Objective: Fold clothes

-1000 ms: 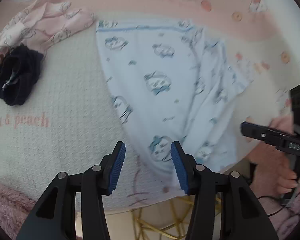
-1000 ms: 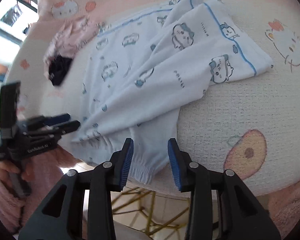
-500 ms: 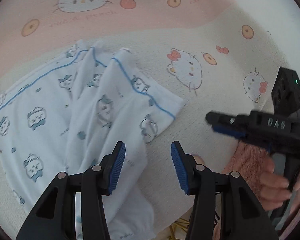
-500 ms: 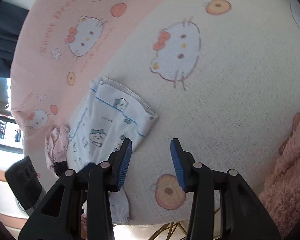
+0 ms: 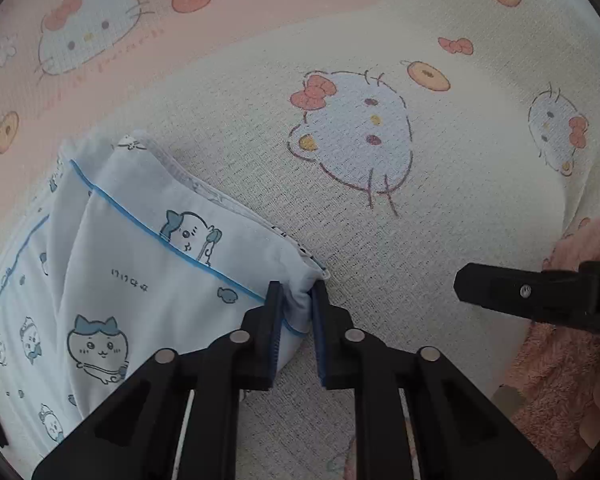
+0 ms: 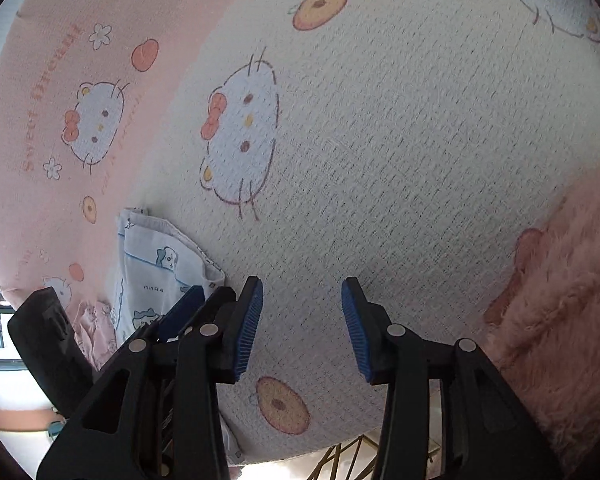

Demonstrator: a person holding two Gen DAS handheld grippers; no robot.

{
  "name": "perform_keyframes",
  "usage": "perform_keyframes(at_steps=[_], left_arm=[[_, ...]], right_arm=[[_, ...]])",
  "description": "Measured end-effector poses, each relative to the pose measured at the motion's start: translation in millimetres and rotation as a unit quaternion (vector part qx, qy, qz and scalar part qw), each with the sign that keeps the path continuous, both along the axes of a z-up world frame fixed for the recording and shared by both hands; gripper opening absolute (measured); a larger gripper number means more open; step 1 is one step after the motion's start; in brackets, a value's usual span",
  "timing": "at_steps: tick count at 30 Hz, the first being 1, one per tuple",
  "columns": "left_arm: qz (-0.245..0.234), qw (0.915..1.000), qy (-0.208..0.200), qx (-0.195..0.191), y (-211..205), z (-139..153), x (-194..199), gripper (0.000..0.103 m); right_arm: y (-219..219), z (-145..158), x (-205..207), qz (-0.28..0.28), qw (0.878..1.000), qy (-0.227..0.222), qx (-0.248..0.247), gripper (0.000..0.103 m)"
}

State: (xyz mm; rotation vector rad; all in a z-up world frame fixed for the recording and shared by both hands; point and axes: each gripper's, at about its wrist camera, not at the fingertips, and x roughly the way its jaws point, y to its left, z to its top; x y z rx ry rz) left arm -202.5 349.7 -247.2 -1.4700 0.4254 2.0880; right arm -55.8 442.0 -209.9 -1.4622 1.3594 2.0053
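Fabric of a thin, woven sort is making up the white garment [image 5: 148, 280], which is lying on a patterned blanket [image 5: 380, 240] covering what is probably a bed, to the left of both views. It is printed with small blue cartoon animals and trimmed with blue piping, and it is lying in at least 2 overlapping layers with a stitched hem running along its upper right edge.

The left tongs [image 5: 296, 312] are pinching the near right corner of that garment: the blue pads are sitting close together with a bunch of cloth squeezed between them. The right tongs [image 6: 302, 324] are standing wide open over bare blanket, holding nothing, just to the right of the garment's corner [image 6: 168, 264]. A pink fluffy sleeve [image 6: 560, 300] is showing at the right edge.

By my judgement the cloth is handling as light, soft and limp, so it is sagging from any single grip and trailing rather than holding a shape. It is not fragile, but smooth cotton of this kind may be sliding out of a shallow pinch, and stacked layers may be separating if only the top one is caught. Corners and the hemmed or piped edges are looking like the surest places to grip, since the seams are giving the pads something thicker to bite. A second grip on a neighbouring corner would be keeping an edge taut.
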Motion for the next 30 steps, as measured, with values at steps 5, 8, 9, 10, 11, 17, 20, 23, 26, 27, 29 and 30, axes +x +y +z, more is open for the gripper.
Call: perform_keyframes(at_steps=[5,8,9,10,11,17,20,23,26,27,29,30], left_arm=[[0.063,0.9958,-0.014,0.065,-47.1,27.2,-10.0,0.005],[0.117,0.9859,-0.016,0.119,-108.8,51.9,-11.5,0.005],[0.136,0.9814,-0.019,0.134,-132.0,57.3,-13.3,0.005],[0.154,0.9764,-0.022,0.150,-155.3,62.6,-15.1,0.005],[0.173,0.9708,-0.025,0.165,-178.5,68.0,-16.9,0.005],[0.256,0.9459,-0.046,0.194,-294.5,66.9,-30.3,0.005],[0.278,0.9401,-0.047,0.191,-331.0,53.6,-38.0,0.005],[0.301,0.9329,-0.041,0.194,-362.7,41.1,-44.6,0.005],[0.317,0.9278,-0.050,0.191,-381.5,19.9,-54.7,0.005],[0.314,0.9284,-0.059,0.190,-386.7,13.8,-58.4,0.005],[0.297,0.9318,-0.072,0.196,-384.5,4.1,-62.2,0.005],[0.289,0.9331,-0.074,0.201,-382.3,0.7,-63.1,0.005]], right_arm=[[-10.5,-2.4,-10.2,0.045,0.999,-0.001,-0.008,0.043],[-17.7,-4.2,-14.2,0.064,0.998,-0.007,-0.004,0.043],[-20.8,-5.7,-15.0,0.069,0.998,-0.011,-0.003,0.043],[-23.9,-7.3,-15.8,0.073,0.997,-0.015,-0.002,0.043],[-27.4,-8.4,-16.8,0.079,0.997,-0.019,0.000,0.043],[-69.3,13.2,-37.2,0.157,0.987,0.009,0.040,0.043],[-101.8,35.6,-66.8,0.221,0.970,0.024,0.094,0.043],[-122.6,54.6,-100.7,0.256,0.956,0.026,0.143,0.043],[-136.9,65.2,-132.9,0.278,0.942,0.027,0.186,0.043],[-142.1,66.9,-143.4,0.288,0.936,0.026,0.203,0.043],[-154.5,68.3,-165.4,0.311,0.922,0.032,0.229,0.043],[-161.5,67.8,-176.8,0.323,0.915,0.038,0.240,0.043]])
